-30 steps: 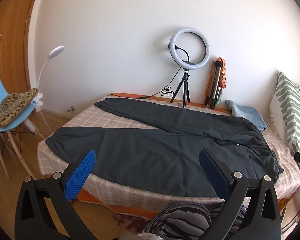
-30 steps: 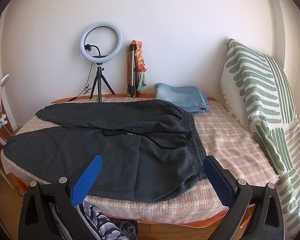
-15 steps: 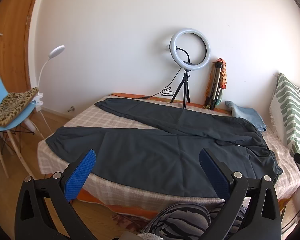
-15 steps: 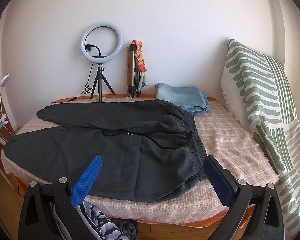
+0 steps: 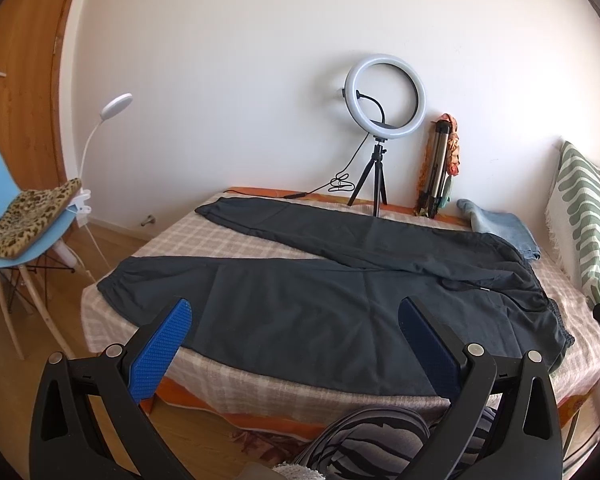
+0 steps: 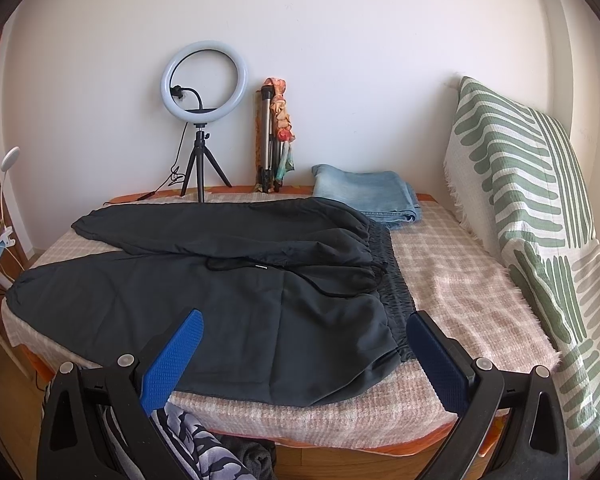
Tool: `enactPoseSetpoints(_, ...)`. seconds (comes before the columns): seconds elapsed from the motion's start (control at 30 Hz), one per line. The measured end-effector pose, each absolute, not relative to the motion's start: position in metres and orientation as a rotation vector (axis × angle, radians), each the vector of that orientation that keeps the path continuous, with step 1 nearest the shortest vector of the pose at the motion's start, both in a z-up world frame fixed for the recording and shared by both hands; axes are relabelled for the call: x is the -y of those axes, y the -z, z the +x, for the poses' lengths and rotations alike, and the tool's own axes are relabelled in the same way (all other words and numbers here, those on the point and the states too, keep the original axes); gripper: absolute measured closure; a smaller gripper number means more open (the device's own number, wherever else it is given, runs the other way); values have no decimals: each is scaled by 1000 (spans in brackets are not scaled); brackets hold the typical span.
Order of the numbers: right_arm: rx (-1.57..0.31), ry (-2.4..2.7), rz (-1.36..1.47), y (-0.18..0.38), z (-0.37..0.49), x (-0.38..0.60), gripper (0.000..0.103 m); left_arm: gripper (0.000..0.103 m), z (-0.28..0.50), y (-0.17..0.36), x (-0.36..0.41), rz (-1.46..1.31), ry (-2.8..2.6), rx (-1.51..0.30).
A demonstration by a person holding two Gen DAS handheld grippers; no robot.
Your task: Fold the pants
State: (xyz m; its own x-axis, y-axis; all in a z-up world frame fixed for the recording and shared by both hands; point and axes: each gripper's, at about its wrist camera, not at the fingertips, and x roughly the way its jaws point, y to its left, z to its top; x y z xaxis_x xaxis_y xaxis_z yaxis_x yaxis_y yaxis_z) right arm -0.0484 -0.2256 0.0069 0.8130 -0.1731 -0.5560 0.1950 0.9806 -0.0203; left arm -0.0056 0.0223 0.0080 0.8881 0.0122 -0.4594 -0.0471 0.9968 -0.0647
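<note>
Bed bears unfolded pants; both grippers gape; perhaps only left shows a chair.

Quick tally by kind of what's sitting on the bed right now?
Dark pants, spread flat: 1
Folded jeans: 1
Ring light on tripod: 1
Folded tripod against the wall: 1
Green-striped pillow: 1
Total: 5

Both wrist views face the bed from its near edge, sharing the pants.
</note>
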Motion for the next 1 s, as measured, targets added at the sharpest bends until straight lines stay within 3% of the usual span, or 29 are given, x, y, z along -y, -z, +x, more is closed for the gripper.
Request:
enactPoseSetpoints(0.53, -563, 61, -97, -31, 15, 227, 0, 0, 36, -20, -77, -29, -137, -517)
enactPoseSetpoints(0.67, -567, 3, -128, -36, 40, 228, 0, 10, 57, -23, -98, -37, -141, -550)
enactPoseSetpoints(1.0, -589, -102, -167, -65, 126, 239, 0, 18, 133, -35, -130, -11, -109, -598)
